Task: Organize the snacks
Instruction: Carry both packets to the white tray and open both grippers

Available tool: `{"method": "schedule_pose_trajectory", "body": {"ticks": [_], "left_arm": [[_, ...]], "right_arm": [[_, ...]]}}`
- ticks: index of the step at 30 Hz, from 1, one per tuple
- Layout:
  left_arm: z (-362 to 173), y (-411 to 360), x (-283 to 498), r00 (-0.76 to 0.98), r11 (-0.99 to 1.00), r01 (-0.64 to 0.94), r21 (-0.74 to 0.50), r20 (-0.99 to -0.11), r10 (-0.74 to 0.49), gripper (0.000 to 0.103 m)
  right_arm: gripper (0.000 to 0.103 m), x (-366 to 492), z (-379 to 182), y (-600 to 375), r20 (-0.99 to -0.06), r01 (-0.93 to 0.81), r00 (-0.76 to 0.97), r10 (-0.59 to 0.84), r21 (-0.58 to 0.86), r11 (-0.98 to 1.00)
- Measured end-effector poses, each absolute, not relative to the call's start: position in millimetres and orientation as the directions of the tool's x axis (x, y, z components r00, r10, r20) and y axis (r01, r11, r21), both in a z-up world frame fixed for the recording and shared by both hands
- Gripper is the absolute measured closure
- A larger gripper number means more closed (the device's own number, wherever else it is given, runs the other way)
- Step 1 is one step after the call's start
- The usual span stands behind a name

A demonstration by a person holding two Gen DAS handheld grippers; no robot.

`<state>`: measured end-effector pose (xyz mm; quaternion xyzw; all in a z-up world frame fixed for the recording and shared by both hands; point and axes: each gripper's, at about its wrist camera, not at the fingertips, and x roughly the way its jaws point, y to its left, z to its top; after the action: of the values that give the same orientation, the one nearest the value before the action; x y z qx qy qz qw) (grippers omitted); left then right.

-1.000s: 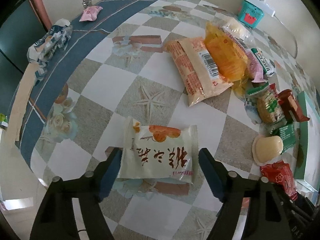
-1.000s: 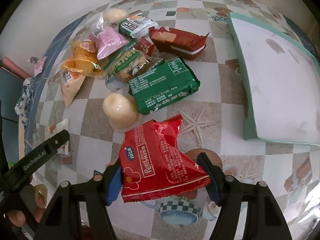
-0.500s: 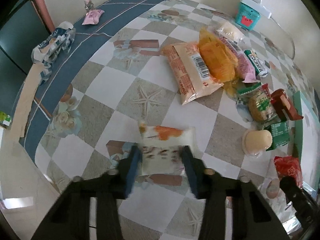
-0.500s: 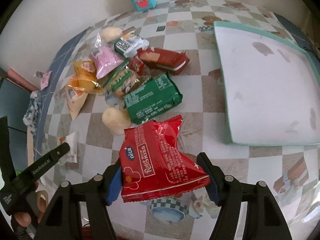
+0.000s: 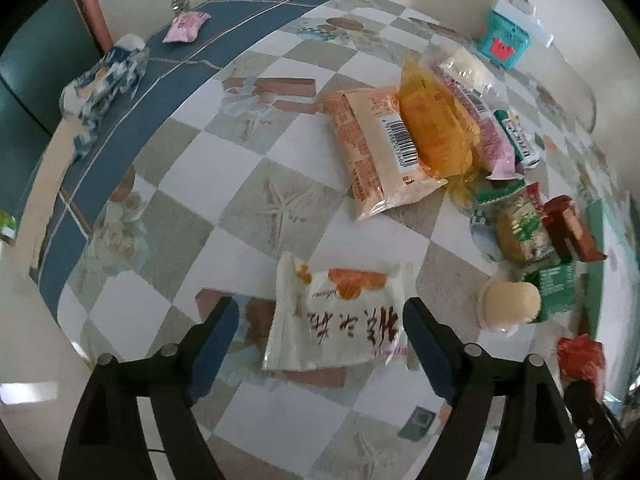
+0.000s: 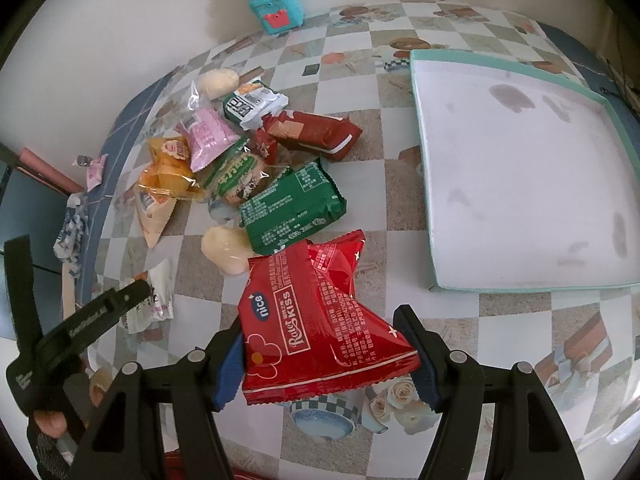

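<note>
Right wrist view: the right hand-held gripper is clenched on a red packet, both pads pressing its sides, and holds it lifted above the surface. At about two o'clock lies a shallow teal-rimmed tray, with nothing in it, its near corner just beyond the packet. At about eleven o'clock sits the loose heap of snacks: a green pack, a brown bar, a pink pouch, an orange bag and a pale round jelly cup touching the green pack.

In the left wrist view, the left hand-held gripper is released, its jaws wide apart and straddling a white packet that lies flat on the surface. The right pad is just beside the packet's edge; the left pad stands clear of it. The heap runs from one to three o'clock, led by a beige pack with a barcode.

Judging by this, the step in hand is carrying the red packet to the tray, while the white packet waits for a grasp. The next move calls for swinging the right hand toward two o'clock, over the rim, and letting go low so the puffy bag does not slide out. For the left, the jaws need to centre on the packet and close gently, since the wrapper is thin and may crumple or slip sideways.
</note>
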<state>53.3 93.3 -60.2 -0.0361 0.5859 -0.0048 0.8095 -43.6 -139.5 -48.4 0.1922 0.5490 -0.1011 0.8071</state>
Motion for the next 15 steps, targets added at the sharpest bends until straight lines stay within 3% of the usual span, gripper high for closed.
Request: {"method": "schedule_pose_trajectory", "body": {"ticks": [6,9,15], "left_arm": [[-77,72,64,0.277,1.000,0.006,0.002,-0.961,0.000,0.017],[-82,73,68,0.278,1.000,-0.011,-0.023,-0.961,-0.019,0.017],[-77,67,68,0.308,0.999,0.023,-0.027,-0.951,-0.032,0.041]], "right_arm": [[0.032,-44,-47,-140,-0.925,0.372,0.378,0.046,0.197,0.907],[0.032,-44,-47,-140,-0.924,0.373,0.379,0.044,0.196,0.907],[0.032,-44,-46,-139,-0.923,0.372,0.382,0.043,0.197,0.907]]}}
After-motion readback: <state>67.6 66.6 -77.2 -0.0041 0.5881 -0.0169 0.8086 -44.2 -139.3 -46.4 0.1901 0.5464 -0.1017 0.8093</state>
